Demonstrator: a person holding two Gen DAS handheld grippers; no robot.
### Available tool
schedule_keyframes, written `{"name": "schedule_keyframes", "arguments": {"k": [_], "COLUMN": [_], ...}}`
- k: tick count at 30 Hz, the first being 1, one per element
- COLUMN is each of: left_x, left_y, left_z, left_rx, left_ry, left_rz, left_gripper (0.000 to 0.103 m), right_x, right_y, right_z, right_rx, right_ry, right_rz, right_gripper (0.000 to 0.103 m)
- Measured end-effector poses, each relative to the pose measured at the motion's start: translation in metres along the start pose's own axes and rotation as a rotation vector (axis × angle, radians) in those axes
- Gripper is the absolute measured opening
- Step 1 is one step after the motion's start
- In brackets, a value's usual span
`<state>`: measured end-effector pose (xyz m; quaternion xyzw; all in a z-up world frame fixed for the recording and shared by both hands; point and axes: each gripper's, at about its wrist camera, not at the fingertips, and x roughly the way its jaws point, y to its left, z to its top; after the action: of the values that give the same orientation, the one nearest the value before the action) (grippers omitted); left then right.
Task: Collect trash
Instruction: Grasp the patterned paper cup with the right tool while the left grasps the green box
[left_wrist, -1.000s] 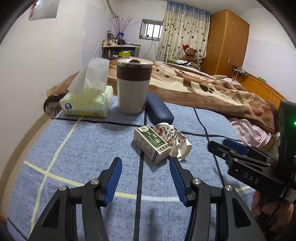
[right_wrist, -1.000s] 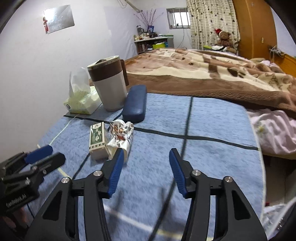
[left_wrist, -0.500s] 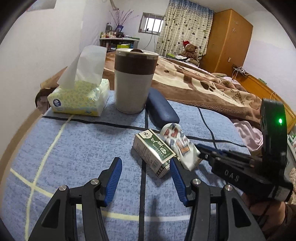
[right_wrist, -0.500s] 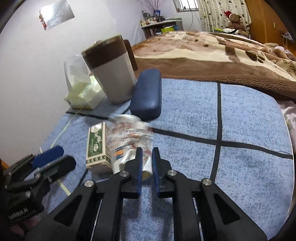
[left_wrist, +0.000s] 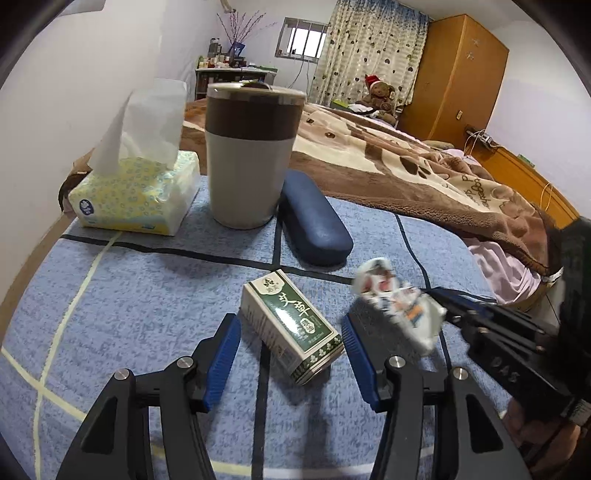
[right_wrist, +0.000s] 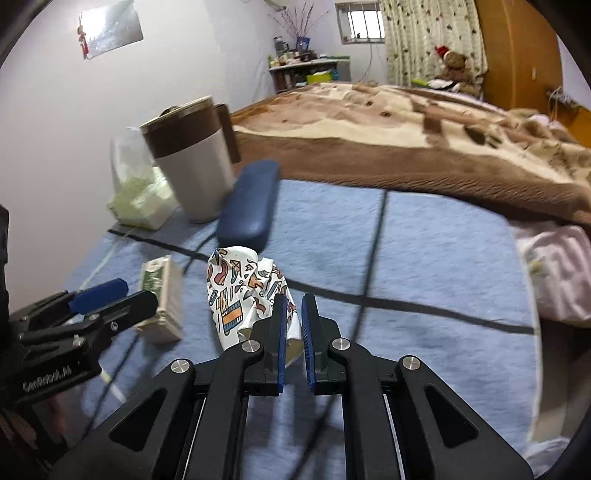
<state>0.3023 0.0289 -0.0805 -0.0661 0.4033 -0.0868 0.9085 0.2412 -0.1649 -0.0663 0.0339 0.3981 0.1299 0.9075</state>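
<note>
right gripper (right_wrist: 293, 321) is pinched down on the crumpled paper cup (right_wrist: 243, 291), the white one with the colourful doodle print. its blue pads are nearly together, with just a fold of the cup's rim edge between them. in the left wrist view the cup (left_wrist: 399, 306) looks lifted a bit off the blue checked bedspread (left_wrist: 110, 295) and is blurry, so i'd guess it's in motion.

left gripper (left_wrist: 291, 350) is spread wide and holds nothing. the little green and white carton (left_wrist: 291, 325) sits on the bedspread right in the gap between its fingers, lying on its side and angled, not touched by either pad as far as i can see.

handling thoughts: the cup is already crushed, so it's super light and soft. a pinch on a flap of paper like this should hold fine, but it can flop or tear if swung hard. the carton looks like thin cardboard, light, stiffer than the cup (can't tell if it's empty). i'd take it across the two long flat faces around the middle, with gentle pressure so it doesn't cave or squirt out.

also around: a tumbler (left_wrist: 251, 155), tissue pack (left_wrist: 140, 192) and dark blue glasses case (left_wrist: 314, 221) farther back. those don't look like trash to me.
</note>
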Motion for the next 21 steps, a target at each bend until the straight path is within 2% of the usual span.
{"name": "schedule_keyframes", "arguments": {"k": [3, 6, 11, 15, 17, 19, 21], "left_x": [0.009, 0.018, 0.027, 0.025, 0.022, 0.021, 0.022], "left_y": [-0.005, -0.014, -0.015, -0.006, -0.003, -0.002, -0.002], "left_z": [0.001, 0.001, -0.001, -0.004, -0.005, -0.006, -0.006], "left_rx": [-0.004, 0.024, 0.017, -0.009, -0.014, -0.012, -0.009], "left_ry": [0.018, 0.042, 0.067, 0.055, 0.035, 0.031, 0.031], "left_rz": [0.002, 0.006, 0.040, 0.057, 0.056, 0.040, 0.040], "left_gripper": [0.057, 0.057, 0.057, 0.057, 0.055, 0.045, 0.045], "right_x": [-0.001, 0.001, 0.004, 0.007, 0.009, 0.010, 0.009], "right_y": [-0.004, -0.005, -0.010, -0.009, -0.008, -0.006, -0.003], "right_z": [-0.002, -0.004, -0.006, -0.010, -0.012, -0.013, -0.014], "right_rx": [-0.031, -0.043, -0.015, -0.001, 0.008, -0.002, -0.007], "right_ry": [-0.008, 0.006, 0.031, 0.049, 0.062, 0.062, 0.062], "right_rz": [-0.064, -0.075, -0.012, 0.028, 0.043, 0.039, 0.049], "right_gripper": [0.008, 0.008, 0.010, 0.016, 0.017, 0.017, 0.017]}}
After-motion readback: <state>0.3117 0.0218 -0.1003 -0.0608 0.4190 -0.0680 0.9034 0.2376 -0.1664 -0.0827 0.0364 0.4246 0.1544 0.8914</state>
